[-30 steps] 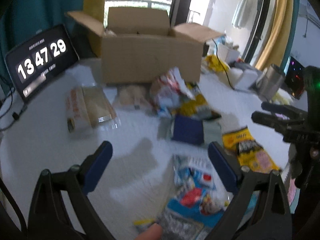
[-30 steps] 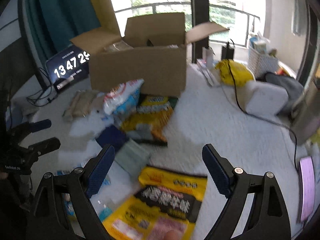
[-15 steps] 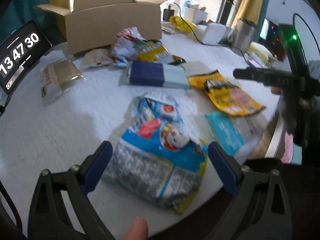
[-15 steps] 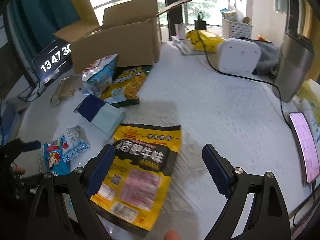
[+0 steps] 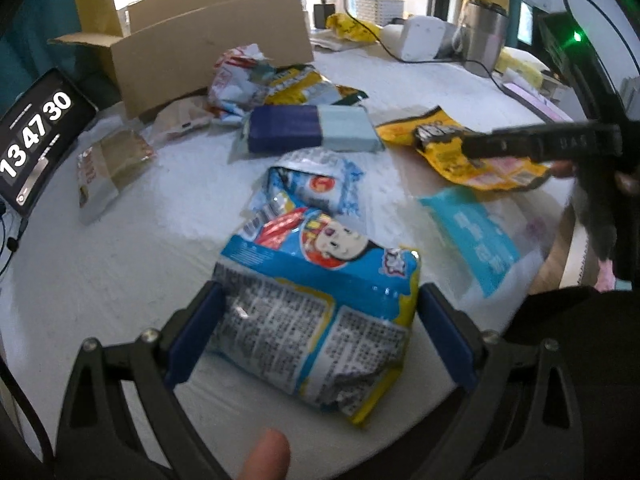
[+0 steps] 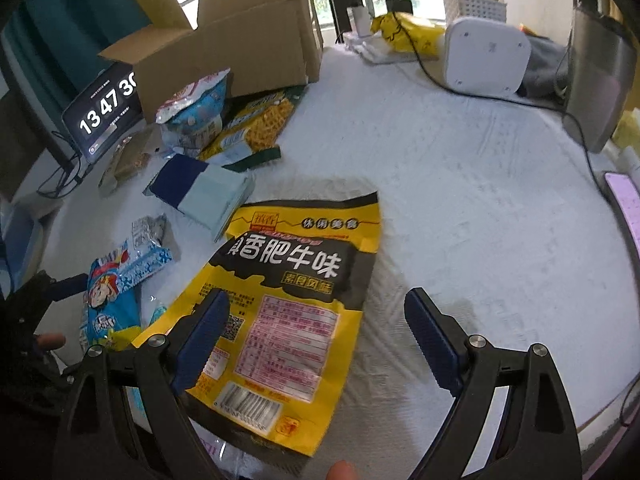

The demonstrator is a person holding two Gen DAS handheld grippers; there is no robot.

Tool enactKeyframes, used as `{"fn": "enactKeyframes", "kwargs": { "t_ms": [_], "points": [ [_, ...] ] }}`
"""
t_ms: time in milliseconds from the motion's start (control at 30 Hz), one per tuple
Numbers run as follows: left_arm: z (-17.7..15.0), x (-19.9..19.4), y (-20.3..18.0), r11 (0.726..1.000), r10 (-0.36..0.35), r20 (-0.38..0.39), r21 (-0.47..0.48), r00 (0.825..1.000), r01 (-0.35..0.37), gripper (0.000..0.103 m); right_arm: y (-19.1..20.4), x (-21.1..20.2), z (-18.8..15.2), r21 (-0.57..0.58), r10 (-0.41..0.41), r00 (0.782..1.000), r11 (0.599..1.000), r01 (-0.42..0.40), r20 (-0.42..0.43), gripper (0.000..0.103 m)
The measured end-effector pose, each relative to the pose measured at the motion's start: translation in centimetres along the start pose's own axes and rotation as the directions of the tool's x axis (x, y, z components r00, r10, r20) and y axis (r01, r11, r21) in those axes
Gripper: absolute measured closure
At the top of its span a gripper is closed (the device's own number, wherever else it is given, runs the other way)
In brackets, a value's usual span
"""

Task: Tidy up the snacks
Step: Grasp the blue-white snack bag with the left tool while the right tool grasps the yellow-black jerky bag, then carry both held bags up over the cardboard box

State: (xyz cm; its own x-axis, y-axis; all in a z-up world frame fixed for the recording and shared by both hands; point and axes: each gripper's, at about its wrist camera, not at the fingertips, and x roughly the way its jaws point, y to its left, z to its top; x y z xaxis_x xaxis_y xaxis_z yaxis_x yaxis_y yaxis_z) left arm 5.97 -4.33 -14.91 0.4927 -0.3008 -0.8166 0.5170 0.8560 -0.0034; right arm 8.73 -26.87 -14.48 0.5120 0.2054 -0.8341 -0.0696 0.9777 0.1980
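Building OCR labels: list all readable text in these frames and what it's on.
"13 47 30": clock display.
"香肥牛味": yellow and black snack bag, large white characters.
"休闲美食": same bag, top strip.
Blue cartoon snack bag: print blurred, unreadable.
Remaining packets: too blurred.

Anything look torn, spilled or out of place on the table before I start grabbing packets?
No spill shows. The blue cartoon snack bag between the open left gripper fingers is crumpled, and loose packets lie heaped against the cardboard box.
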Motion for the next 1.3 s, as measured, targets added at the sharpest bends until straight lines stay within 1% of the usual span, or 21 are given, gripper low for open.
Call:
{"fn": "enactKeyframes", "kwargs": {
  "t_ms": [67, 100, 267, 333, 367, 433, 500, 600, 700, 800, 933, 967, 1033, 1133, 1200, 1300],
  "points": [
    [0.0, 0.1, 0.7, 1.000, 0.009, 0.013, -0.023, 1.000, -0.009, 0.006, 0.3, 0.5, 0.0, -0.003, 0.012, 1.000, 1.000, -0.012, -0.011, 0.012],
    [-0.1, 0.2, 1.1, 0.999, 0.006, 0.030, -0.033, 1.000, -0.005, 0.006, 0.5, 0.7, 0.0, -0.011, 0.007, 1.000, 1.000, -0.007, -0.005, 0.012],
    [0.8, 1.1, 2.2, 0.996, 0.035, 0.065, -0.085, 0.997, -0.030, 0.006, 1.3, 1.3, 0.5, -0.010, 0.014, 1.000, 1.000, -0.014, -0.003, 0.012],
    [1.0, 1.6, 2.6, 0.994, 0.045, 0.077, -0.103, 0.996, -0.037, 0.005, 2.0, 1.5, 0.5, -0.037, -0.013, 1.000, 0.999, 0.013, 0.005, 0.014],
    [1.2, 1.8, 2.7, 0.993, 0.045, 0.074, -0.111, 0.996, -0.037, 0.005, 2.2, 1.6, 0.4, -0.046, -0.027, 1.000, 0.999, 0.027, 0.010, 0.018],
    [1.3, 1.7, 2.9, 0.992, 0.035, 0.077, -0.124, 0.996, -0.026, 0.005, 2.6, 1.7, 0.4, -0.075, -0.063, 0.998, 0.995, 0.065, 0.023, 0.032],
    [1.2, 1.5, 3.0, 0.991, 0.022, 0.083, -0.136, 0.996, -0.011, 0.006, 2.6, 1.7, 0.5, -0.077, -0.051, 0.998, 0.996, 0.052, 0.023, 0.046],
    [1.1, 0.6, 3.8, 0.983, -0.015, 0.112, -0.178, 0.994, 0.035, 0.006, 2.6, 1.7, 0.8, -0.079, -0.024, 0.999, 0.997, 0.026, 0.023, 0.061],
    [1.1, 0.2, 4.9, 0.978, -0.009, 0.129, -0.207, 0.992, 0.036, 0.015, 2.6, 1.5, 1.0, -0.079, -0.006, 0.999, 0.997, 0.009, 0.039, 0.070],
    [1.1, 0.3, 5.3, 0.977, -0.028, 0.135, -0.207, 0.990, 0.056, 0.018, 2.5, 0.8, 1.6, -0.086, -0.003, 0.998, 0.996, 0.009, 0.068, 0.074],
    [1.3, 0.2, 5.3, 0.975, -0.035, 0.141, -0.210, 0.989, 0.065, 0.022, 1.9, -0.6, 2.5, -0.079, -0.009, 0.993, 0.997, 0.018, 0.116, 0.077],
    [1.3, 0.0, 5.5, 0.973, -0.047, 0.148, -0.217, 0.988, 0.079, 0.025, 1.7, -0.9, 2.7, -0.073, -0.009, 0.992, 0.997, 0.019, 0.124, 0.077],
    [1.6, -0.6, 5.6, 0.968, -0.077, 0.179, -0.220, 0.981, 0.116, 0.040, 1.3, -1.5, 3.4, -0.067, -0.012, 0.989, 0.998, 0.022, 0.146, 0.077],
    [2.0, -0.9, 5.9, 0.966, -0.088, 0.189, -0.224, 0.978, 0.130, 0.048, 1.2, -2.2, 4.3, -0.077, -0.010, 0.984, 0.997, 0.024, 0.178, 0.077],
    [2.2, -0.8, 5.9, 0.965, -0.093, 0.184, -0.224, 0.979, 0.134, 0.048, 1.3, -2.7, 4.7, -0.086, -0.004, 0.981, 0.996, 0.021, 0.194, 0.078],
    [2.7, -1.2, 6.6, 0.957, -0.108, 0.193, -0.245, 0.975, 0.154, 0.054, 1.5, -3.2, 5.5, -0.094, 0.007, 0.977, 0.995, 0.014, 0.212, 0.078]
  ]
}}
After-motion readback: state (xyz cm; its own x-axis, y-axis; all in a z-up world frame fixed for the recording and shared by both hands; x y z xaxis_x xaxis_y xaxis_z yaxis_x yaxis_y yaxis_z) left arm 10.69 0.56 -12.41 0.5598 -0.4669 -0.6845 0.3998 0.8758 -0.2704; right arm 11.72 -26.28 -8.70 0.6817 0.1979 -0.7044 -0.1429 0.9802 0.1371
